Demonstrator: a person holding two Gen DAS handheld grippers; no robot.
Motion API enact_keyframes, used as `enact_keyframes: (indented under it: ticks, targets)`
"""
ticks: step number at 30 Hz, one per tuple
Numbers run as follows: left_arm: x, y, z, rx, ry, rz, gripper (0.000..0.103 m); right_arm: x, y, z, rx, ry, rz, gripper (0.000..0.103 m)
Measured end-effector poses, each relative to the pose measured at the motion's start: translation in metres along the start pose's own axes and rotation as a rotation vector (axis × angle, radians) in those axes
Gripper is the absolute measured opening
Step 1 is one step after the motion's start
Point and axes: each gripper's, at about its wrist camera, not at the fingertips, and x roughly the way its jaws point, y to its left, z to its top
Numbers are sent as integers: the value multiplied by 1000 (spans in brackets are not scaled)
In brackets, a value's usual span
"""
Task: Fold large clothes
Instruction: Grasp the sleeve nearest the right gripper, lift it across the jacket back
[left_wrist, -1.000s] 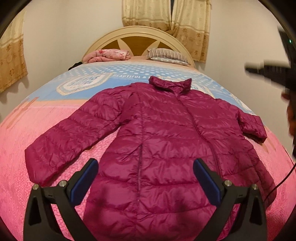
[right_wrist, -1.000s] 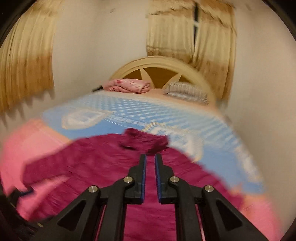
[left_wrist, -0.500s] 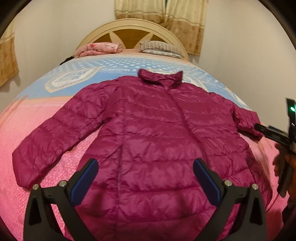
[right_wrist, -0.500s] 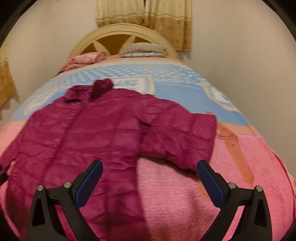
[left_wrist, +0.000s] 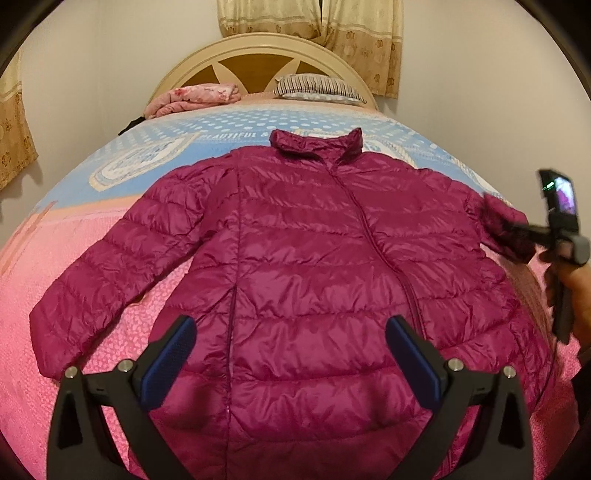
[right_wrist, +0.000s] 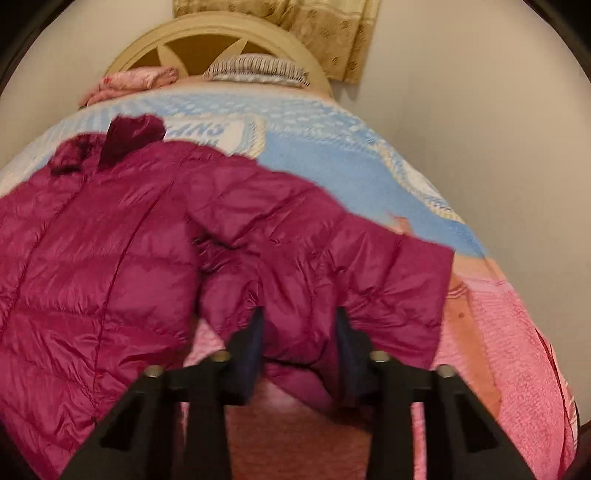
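The puffer jacket (left_wrist: 314, 266) is glossy, quilted magenta nylon. Beneath it the bedspread (left_wrist: 92, 258) is matt, nubbly pink cloth. The headboard (left_wrist: 255, 55) looks smooth painted wood; the left gripper (left_wrist: 291, 354) is matt black plastic with blue pads.

The jacket (left_wrist: 314, 277) lies flat on the bed (left_wrist: 92, 258), collar toward the headboard (left_wrist: 255, 55), pillow (left_wrist: 317, 86) behind.

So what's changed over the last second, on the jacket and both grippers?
The right gripper swung down from above the magenta quilted puffer jacket to its right sleeve, opened wide on the way, and its jaws are now closing with the sleeve's edge between them. The left gripper stayed wide open over the hem. The jacket's body and other sleeve stayed flat on the pink and blue bedspread.
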Motion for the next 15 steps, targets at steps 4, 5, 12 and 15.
enact_keyframes:
  ticks: [4, 5, 12, 15]
  targets:
    - [3, -2, -2, 0, 10, -18, 103, -36, -26, 15, 59, -100, 4, 16]
    - [3, -3, -3, 1, 8, -19, 103, -48, -30, 21, 68, -133, 13, 14]
    - [1, 5, -6, -26, 5, -28, 103, -139, -3, 70, -14, -377, 102, 11]
    - [0, 9, -6, -43, 1, -29, 103, -166, 38, 84, -112, -437, 168, 11]
